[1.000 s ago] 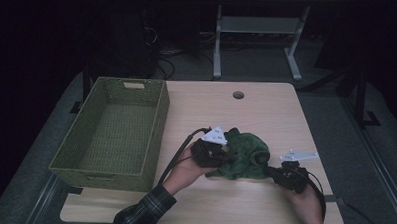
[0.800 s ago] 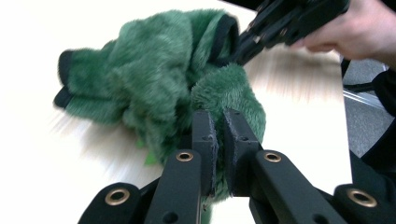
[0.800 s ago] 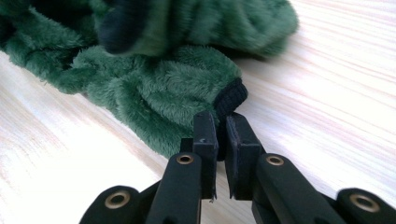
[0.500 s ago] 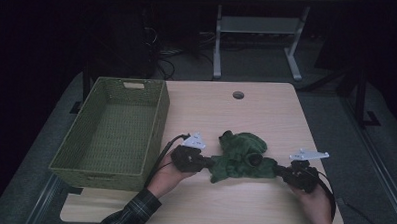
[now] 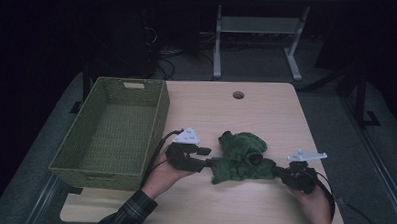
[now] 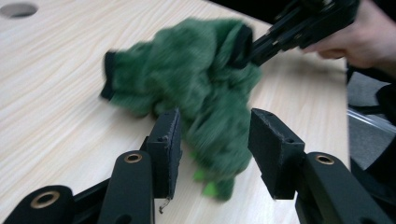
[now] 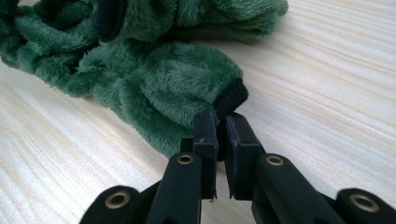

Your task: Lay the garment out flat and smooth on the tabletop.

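Left gripper (image 5: pixel 208 162): jaws just opening, green plush garment (image 5: pixel 242 156) loose between them.
Right gripper (image 7: pixel 218 127): clamped on garment's black cuff (image 7: pixel 231 99).
Basket (image 5: pixel 155 121): left table edge, empty.

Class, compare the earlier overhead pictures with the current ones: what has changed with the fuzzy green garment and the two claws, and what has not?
The left claw has drawn leftward, pulling out the fuzzy green garment, and its jaws have just been opening, the fabric loose between them. The right claw stays shut on the garment's black cuff. The woven green basket has not moved.
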Motion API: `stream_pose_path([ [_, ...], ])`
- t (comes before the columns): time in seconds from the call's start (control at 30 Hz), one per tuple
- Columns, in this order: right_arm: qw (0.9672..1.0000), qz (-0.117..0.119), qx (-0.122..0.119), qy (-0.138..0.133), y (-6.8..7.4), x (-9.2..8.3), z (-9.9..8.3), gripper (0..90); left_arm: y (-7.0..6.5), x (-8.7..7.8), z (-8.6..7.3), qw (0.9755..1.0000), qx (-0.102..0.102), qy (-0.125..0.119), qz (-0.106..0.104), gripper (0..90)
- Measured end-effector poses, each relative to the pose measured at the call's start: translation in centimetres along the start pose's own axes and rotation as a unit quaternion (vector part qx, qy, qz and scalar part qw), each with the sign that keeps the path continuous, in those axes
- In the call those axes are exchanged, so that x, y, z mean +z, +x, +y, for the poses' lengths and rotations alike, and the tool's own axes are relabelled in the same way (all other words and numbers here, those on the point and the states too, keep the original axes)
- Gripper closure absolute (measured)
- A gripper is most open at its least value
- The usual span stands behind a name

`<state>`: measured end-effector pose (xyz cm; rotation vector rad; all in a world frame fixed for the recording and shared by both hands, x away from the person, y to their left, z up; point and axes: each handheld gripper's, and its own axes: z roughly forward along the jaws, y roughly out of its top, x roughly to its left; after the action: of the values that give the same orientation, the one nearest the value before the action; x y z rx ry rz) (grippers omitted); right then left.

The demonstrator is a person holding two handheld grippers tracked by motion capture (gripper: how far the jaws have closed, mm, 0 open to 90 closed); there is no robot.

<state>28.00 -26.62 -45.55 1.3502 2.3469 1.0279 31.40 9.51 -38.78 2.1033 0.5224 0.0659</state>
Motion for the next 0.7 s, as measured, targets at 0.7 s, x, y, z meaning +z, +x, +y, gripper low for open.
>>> stream_pose_path([
  [0.7,1.0000,-0.006,0.002,0.001,-0.4,-0.7,-0.3,84.1,0.0,-0.1,-1.5,0.9991,0.019,0.037,-0.010,85.6],
])
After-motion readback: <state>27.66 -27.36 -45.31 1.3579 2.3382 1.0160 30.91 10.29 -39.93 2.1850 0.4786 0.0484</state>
